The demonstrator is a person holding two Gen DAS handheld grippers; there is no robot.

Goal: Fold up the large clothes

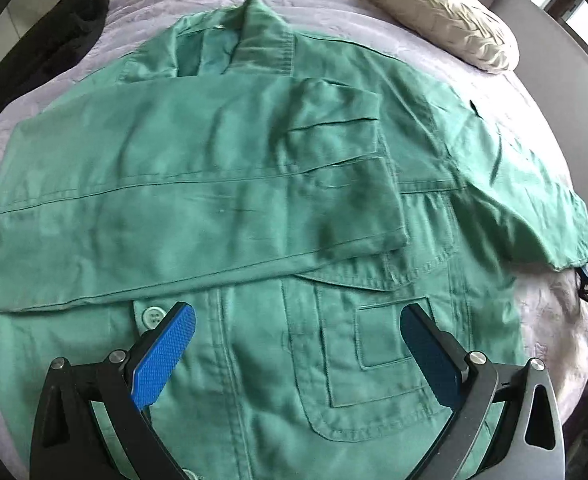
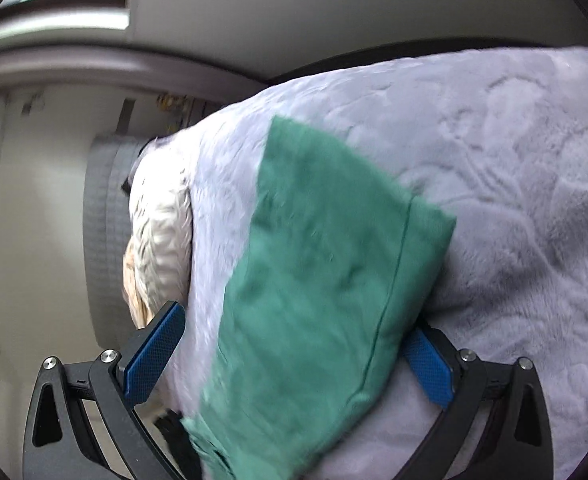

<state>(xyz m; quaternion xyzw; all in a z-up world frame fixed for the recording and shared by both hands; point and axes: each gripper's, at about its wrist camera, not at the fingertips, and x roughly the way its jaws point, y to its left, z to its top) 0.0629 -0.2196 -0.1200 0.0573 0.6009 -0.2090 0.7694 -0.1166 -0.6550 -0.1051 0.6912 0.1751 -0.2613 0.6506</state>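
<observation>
A green work jacket (image 1: 254,184) lies flat on a grey-lilac bedspread (image 1: 146,4), collar at the far side. One sleeve is folded across its chest. My left gripper (image 1: 297,316) is open and empty, hovering over the jacket's lower front and pocket. The other sleeve (image 1: 533,208) stretches out to the right. In the right wrist view that green sleeve (image 2: 325,272) lies on the bedspread (image 2: 513,160) between the wide-open fingers of my right gripper (image 2: 294,320). The pads do not press on it.
A cream pillow (image 1: 441,16) lies at the far right of the bed and shows in the right wrist view (image 2: 158,232) too. A black garment (image 1: 66,36) hangs at the far left edge. A wall and window lie beyond the bed.
</observation>
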